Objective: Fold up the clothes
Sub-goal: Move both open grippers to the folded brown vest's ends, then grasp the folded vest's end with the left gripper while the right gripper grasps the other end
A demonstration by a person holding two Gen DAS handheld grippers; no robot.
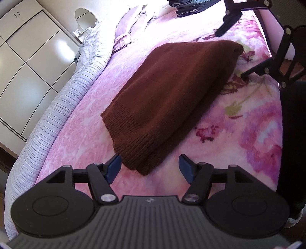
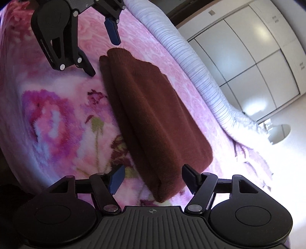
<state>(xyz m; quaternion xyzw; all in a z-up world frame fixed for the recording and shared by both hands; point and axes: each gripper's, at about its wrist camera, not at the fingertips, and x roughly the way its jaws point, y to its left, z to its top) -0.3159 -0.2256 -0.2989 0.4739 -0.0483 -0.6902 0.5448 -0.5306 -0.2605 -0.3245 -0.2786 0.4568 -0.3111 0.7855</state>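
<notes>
Pink floral bedding covers the bed, where a folded brown sweater lies flat. Left gripper and right gripper hover at opposite ends of it, jaws wide, holding nothing. White wardrobe doors stand behind.

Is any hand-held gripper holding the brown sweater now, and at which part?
Nothing is held. Both grippers, left and right, are open at opposite ends of the folded sweater.

Dark folded clothes pile cut off at top edge
</notes>
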